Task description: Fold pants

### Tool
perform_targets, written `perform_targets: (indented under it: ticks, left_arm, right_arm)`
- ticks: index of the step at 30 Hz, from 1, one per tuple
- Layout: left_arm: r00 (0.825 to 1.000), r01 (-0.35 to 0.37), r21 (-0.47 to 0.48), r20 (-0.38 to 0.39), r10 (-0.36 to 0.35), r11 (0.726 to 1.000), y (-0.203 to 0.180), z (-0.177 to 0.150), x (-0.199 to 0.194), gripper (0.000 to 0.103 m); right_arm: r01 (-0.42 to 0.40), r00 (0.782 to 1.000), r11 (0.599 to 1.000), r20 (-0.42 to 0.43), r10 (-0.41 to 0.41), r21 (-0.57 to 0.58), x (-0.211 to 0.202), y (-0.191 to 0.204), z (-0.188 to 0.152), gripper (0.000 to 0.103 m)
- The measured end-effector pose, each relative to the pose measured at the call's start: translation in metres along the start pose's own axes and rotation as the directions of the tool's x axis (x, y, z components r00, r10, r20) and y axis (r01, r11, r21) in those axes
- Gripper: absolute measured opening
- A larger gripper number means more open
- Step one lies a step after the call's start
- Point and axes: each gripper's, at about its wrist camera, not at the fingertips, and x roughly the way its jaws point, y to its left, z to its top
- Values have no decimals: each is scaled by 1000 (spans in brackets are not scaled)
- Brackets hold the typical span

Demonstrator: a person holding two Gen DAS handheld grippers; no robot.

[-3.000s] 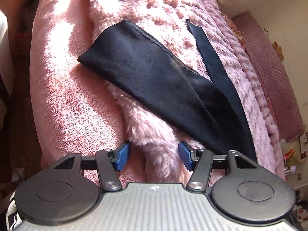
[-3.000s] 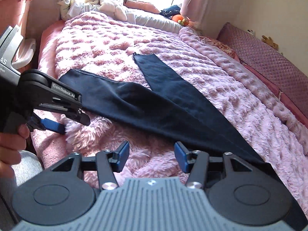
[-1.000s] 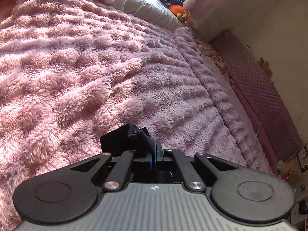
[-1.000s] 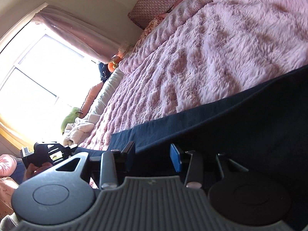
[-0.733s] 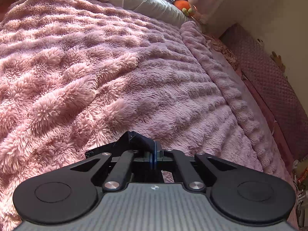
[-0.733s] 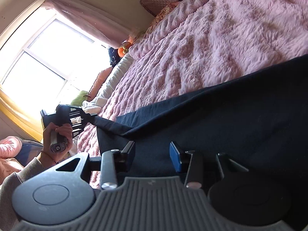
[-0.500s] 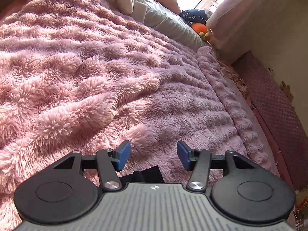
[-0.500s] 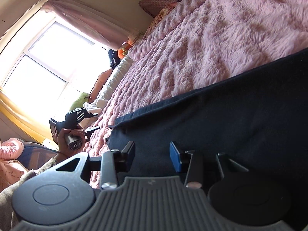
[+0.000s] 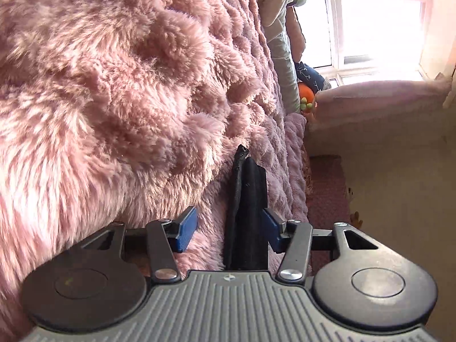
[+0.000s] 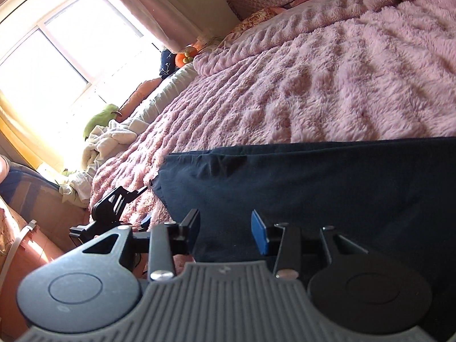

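l claw (image 9: 229, 229) now back round pants (image 9: 247, 199)

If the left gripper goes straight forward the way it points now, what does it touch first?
Most likely the dark pants: a bunched edge stands between the open fingers of the left gripper. The fluffy pink blanket lies just behind; depth there is unclear.

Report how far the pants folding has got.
Done: the dark pants lie spread flat on the pink blanket, seemingly one leg laid over the other. In hand: the left gripper is open around a bunched edge of the pants, not yet clamped; the right gripper hovers open over the fabric. Left: the crosswise folds; the pants are still long, not a compact bundle.
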Motion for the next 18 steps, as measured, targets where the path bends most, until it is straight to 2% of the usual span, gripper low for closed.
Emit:
perform_targets:
  ticks: [1,3,5,6,9,11,14,16,18]
  left_arm:
    - [996,84,-76,-33,-87,994,11,4,-6,61]
    - [965,247,-143,-49,-256,958,33,9,-16,66]
    - [962,235,-207,-89,-258,950,45,17,-11,59]
    - [959,241,-226,-94,-267,944,47,20,-9,59]
    - [963,236,-163,-96,-253,958,38,25,-6,59]
    - [965,224,-188,-92,-244,956,41,28,-2,59]
    - [969,194,-255,-104,-226,947,42,35,4,59]
    - [970,156,-240,-144,-194,958,38,41,10,57]
    - [971,131,-223,-167,-170,966,33,46,18,57]
  right_arm:
    - [0,1000,1000,3,0,-15,-5,9,-2,38]
    - [-32,999,999,6,32,0,-12,18,-8,38]
    - [-95,995,995,-13,95,10,-7,27,-15,38]
    - [-96,995,995,-25,96,-1,0,36,-17,38]
    - [-45,999,993,-33,42,-112,29,71,-16,38]
    - [14,1000,971,0,-14,-237,51,98,-16,38]
    - [93,994,886,-8,-109,-455,111,133,-14,38]
    - [102,980,770,-71,-187,-630,160,155,-16,38]
    - [68,977,664,-86,-196,-745,190,171,-21,39]
